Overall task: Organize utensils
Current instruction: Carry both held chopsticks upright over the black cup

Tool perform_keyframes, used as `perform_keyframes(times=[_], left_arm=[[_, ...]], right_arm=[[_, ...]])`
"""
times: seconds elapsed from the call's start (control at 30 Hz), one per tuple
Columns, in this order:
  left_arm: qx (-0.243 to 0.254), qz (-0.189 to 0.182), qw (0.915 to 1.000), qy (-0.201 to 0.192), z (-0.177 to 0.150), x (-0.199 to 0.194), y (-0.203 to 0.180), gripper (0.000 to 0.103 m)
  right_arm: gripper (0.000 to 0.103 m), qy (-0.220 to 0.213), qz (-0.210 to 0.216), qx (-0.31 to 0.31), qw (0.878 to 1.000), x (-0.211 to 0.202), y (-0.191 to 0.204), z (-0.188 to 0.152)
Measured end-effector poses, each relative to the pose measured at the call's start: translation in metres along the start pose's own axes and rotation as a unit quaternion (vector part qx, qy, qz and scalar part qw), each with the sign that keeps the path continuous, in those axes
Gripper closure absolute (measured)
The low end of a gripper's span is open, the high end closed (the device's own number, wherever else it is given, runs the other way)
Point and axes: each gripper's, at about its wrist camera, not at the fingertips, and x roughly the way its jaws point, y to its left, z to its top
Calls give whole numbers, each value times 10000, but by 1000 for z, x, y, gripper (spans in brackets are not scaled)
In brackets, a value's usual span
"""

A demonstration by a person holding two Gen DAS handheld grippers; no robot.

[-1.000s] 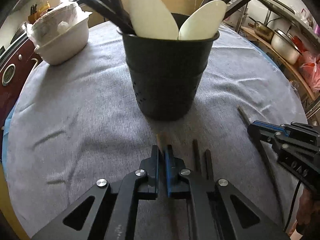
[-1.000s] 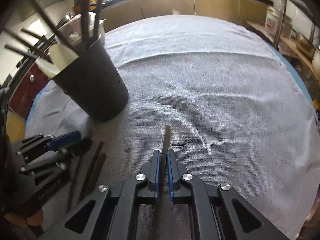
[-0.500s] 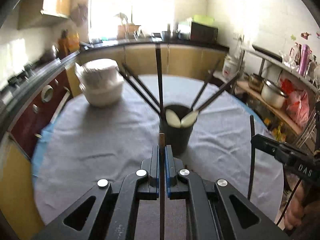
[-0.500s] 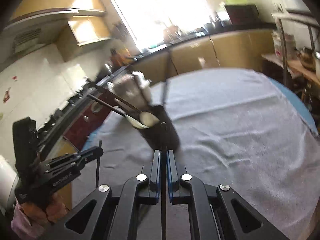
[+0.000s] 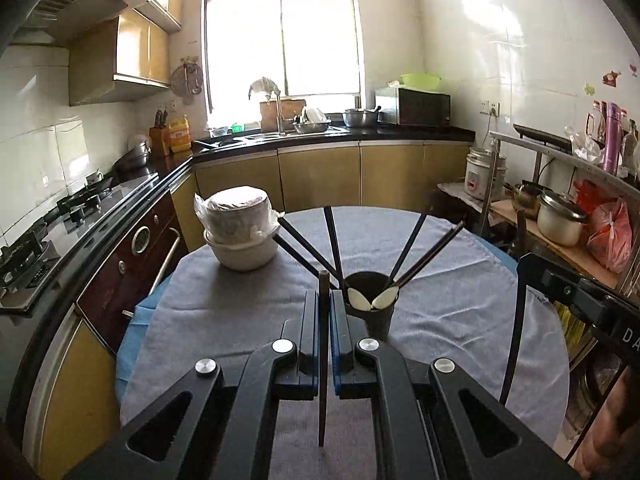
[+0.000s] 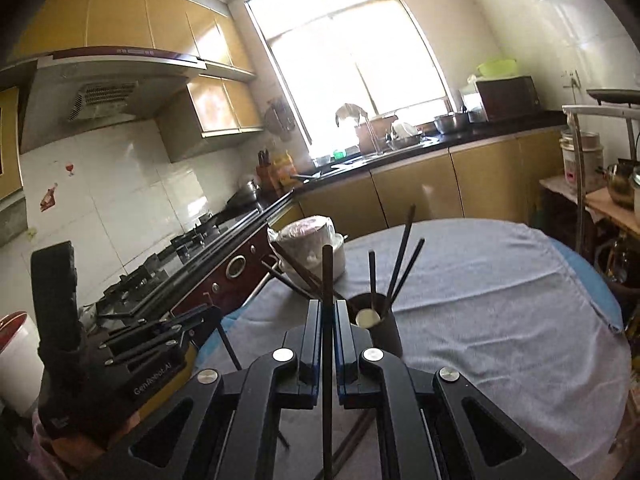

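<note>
Dark chopstick [image 5: 323, 360] clamped upright in left gripper [image 5: 324, 312], another chopstick [image 6: 327, 340] in right gripper [image 6: 328, 316], both above table; next: lower tips into black holder [image 5: 370, 308].

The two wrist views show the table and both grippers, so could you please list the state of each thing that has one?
Left gripper: shut on a dark chopstick, raised above the table.
Right gripper: shut on another chopstick, held upright.
Black utensil holder: upright on the grey cloth, holding chopsticks and two pale spoons.
Stacked bowls: wrapped in plastic, set on the cloth.
</note>
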Motion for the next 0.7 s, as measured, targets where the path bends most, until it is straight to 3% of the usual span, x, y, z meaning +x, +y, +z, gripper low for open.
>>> perform_keyframes(times=[0.5, 0.7], left_arm=[[-60, -70, 9996, -282, 33, -8, 8, 98], [-189, -359, 9987, -317, 61, -7, 19, 98]], right_arm=[[97, -441, 146, -397, 9981, 13, 24, 45], [97, -806, 133, -496, 9954, 24, 33, 72]])
